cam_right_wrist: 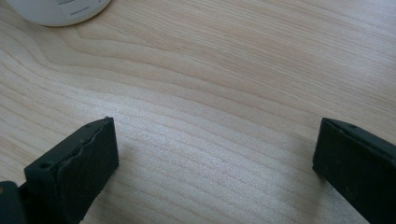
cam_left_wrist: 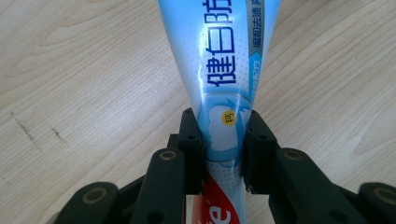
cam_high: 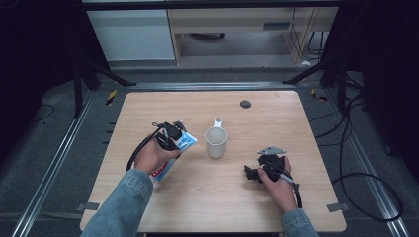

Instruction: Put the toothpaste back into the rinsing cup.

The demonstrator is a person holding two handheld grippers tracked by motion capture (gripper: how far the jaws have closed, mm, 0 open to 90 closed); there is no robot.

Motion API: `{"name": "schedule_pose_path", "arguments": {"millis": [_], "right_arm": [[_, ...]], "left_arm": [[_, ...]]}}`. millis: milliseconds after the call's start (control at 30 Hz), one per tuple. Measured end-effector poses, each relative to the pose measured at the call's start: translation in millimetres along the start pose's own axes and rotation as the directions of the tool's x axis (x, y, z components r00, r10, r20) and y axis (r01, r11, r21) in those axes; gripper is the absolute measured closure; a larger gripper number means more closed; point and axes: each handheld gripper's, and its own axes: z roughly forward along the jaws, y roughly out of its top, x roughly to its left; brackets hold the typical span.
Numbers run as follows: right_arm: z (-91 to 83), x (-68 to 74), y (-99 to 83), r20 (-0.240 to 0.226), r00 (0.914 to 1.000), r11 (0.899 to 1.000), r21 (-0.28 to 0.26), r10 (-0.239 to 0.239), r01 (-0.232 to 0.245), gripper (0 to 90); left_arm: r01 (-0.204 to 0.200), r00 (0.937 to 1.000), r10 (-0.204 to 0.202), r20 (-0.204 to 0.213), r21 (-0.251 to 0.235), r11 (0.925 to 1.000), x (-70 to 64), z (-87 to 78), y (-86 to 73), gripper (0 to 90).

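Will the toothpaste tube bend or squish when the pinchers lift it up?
Probably a little squishy: the toothpaste tube looks pinched narrower where the left gripper clamps it. Its wide flat end may droop, since nothing holds that end. The glossy skin looks slippery, so it might slide in the jaws.

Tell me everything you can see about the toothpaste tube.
The toothpaste tube is a soft, glossy plastic tube, pale blue and white with dark blue Chinese lettering, a small yellow dot and a red band toward one end. The left gripper is shut on it, its black jaws pinching the tube across its width so the body narrows there. In the high view it lies at an angle at the left of the wooden table, left of the white mug and apart from it. Its cap cannot be made out.
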Motion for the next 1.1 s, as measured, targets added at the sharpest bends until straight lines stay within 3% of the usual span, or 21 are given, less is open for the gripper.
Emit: {"name": "schedule_pose_path", "arguments": {"millis": [467, 1100], "right_arm": [[-3.6, -6.1, -2.8, 0.009, 0.9999, 1.000, 0.003, 0.015, -0.015, 0.6], [-4.6, -8.9, -4.5, -0.003, 0.9999, 1.000, 0.001, -0.013, 0.013, 0.6]], "left_arm": [[-0.032, 0.9991, 0.031, -0.028, -0.029, 0.9991, -3.8, -28.6, -1.7, 72.3], [-0.087, 0.9957, 0.085, -0.038, -0.074, 0.9934, -18.1, -48.6, 8.6, 72.3]]}}
